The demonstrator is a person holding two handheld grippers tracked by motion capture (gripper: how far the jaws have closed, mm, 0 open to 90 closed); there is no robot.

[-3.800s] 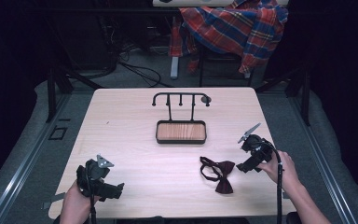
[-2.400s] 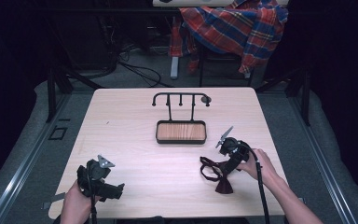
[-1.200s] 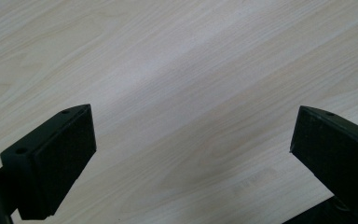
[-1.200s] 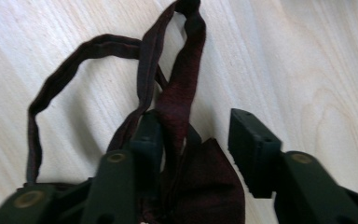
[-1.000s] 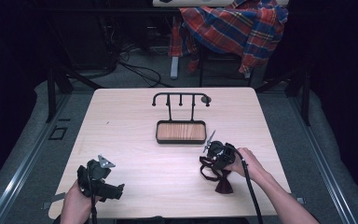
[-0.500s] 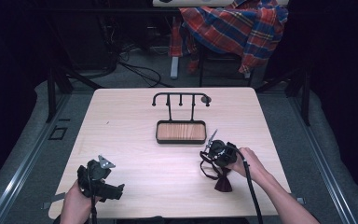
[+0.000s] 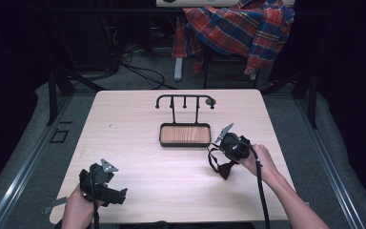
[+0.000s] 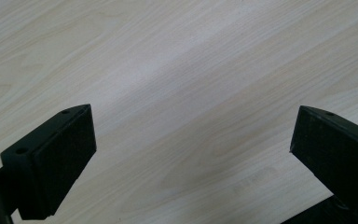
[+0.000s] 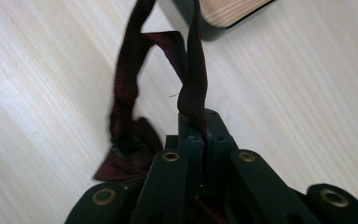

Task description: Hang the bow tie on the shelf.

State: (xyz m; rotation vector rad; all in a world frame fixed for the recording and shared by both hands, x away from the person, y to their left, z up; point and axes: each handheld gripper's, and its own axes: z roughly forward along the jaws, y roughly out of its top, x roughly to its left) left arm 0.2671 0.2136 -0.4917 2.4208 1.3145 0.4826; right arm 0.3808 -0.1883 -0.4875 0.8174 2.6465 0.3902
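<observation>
A dark red bow tie (image 7: 225, 168) lies on the table right of centre, its strap (image 9: 192, 88) rising in a loop. My right gripper (image 7: 218, 151) is shut on that strap, the band pinched between the black jaws in the right gripper view, where the gripper (image 9: 204, 126) points toward the tray. The bow part (image 9: 126, 156) still rests on the wood. My left gripper (image 7: 116, 195) sits near the table's front left edge, and in the left gripper view the gripper (image 8: 191, 154) is open over bare wood with nothing between its jaws.
A black stand with a hooked rail (image 7: 185, 99) and a wood-lined tray (image 7: 185, 135) stands at the table's middle, just left of the right gripper. A plaid shirt (image 7: 240, 26) hangs on a chair beyond the table. Dark floor and cables surround it.
The right gripper came in from the right edge to the bow tie, shut on its strap and has lifted it slightly toward the tray. The left gripper stayed put.
</observation>
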